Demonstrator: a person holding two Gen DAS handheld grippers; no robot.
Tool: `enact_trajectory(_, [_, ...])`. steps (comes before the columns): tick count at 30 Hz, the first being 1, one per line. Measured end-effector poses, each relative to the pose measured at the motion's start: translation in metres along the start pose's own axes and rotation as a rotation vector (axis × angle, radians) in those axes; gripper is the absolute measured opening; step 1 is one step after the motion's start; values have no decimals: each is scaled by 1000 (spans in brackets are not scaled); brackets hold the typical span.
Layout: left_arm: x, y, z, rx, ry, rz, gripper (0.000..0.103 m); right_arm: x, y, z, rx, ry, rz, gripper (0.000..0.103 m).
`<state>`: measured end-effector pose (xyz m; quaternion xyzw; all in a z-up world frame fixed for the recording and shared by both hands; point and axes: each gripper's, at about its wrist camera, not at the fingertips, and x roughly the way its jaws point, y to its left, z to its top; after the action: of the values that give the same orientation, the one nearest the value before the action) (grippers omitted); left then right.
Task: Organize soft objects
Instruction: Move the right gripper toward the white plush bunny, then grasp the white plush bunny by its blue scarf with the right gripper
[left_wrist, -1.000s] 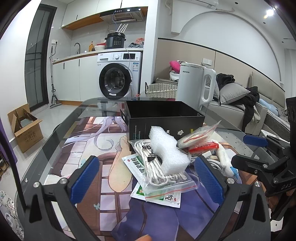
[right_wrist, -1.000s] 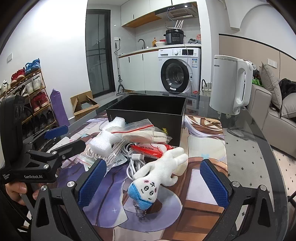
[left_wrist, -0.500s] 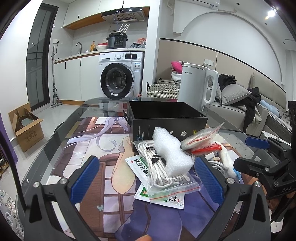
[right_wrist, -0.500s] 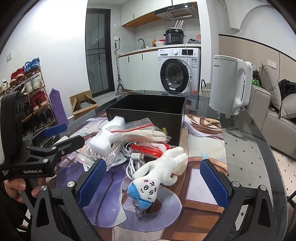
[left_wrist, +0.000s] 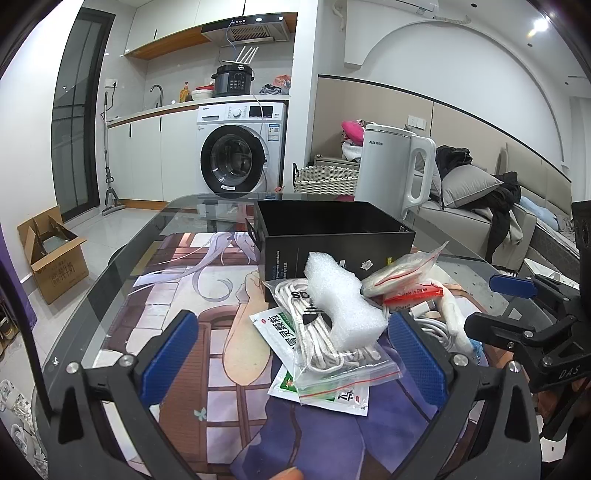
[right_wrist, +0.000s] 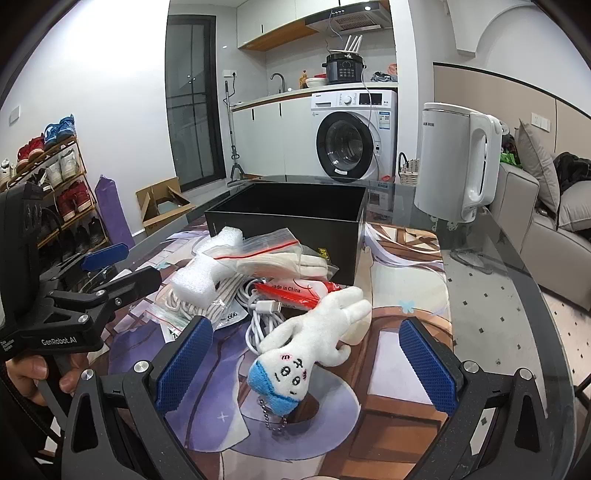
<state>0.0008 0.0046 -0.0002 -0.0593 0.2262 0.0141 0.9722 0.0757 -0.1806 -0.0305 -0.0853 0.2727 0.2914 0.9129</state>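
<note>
Left wrist view: the left hand-held gripper (left_wrist: 291, 354) is spread wide and holds nothing, hovering low over the near side of the pile on the glass surface (left_wrist: 110, 280). Between its blue pads lies a zip bag of white cord (left_wrist: 332, 347) on top of a green-and-white sachet (left_wrist: 280, 332), with a white foam block (left_wrist: 341, 299) resting across the bag. Behind the pile stands an open black box (left_wrist: 332, 236), and right of the foam lie a bagged pair of gloves (left_wrist: 399, 269) and a red packet (left_wrist: 413, 295). The foam looks very light and springy, so a gentle squeeze across its narrower middle should do; its long axis runs from the far left, near the box, toward the near right. The plastic bag is probably slippery and floppy.

Right wrist view: the right hand-held gripper (right_wrist: 306, 365) is also spread and empty, with a white plush toy (right_wrist: 310, 339) lying between its pads, apart from both. The toy lies on the printed mat, its blue-capped head toward the camera and its legs pointing away to the upper right, toward the box (right_wrist: 288, 218), just touching a coiled white cable (right_wrist: 258, 314). It should be soft, light and forgiving; I would take it across the body, clear of the small bead chain (right_wrist: 275, 424) at the head
</note>
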Motion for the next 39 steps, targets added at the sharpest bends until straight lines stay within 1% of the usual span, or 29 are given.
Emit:
enact_trajectory(7, [3,-1,0,4,12,-7,103,4,-5,0,21,21,10,103])
enact_trajectory(13, [2,-5,0,27,0,-4,103,5,-6,0,35,35,16,103])
enact_trajectory(18, [4,-9,-2,50,13,-5,103,8,-13,-1,81,54,15,103])
enact_trajectory(26, [5,-11,-2,63,23,-14,103,23,-23,-5,128,132,-27,103])
enact_trajectory(33, [5,-13,-3,69,28,-13,103,34,-18,-3,139,175,-4,103])
enact_trajectory(35, [5,-13,-3,71,30,-13,103,37,-23,-3,175,186,19,103])
enact_trajectory(39, [5,-13,-4,70,29,-14,103,36,-34,-5,203,200,1,103])
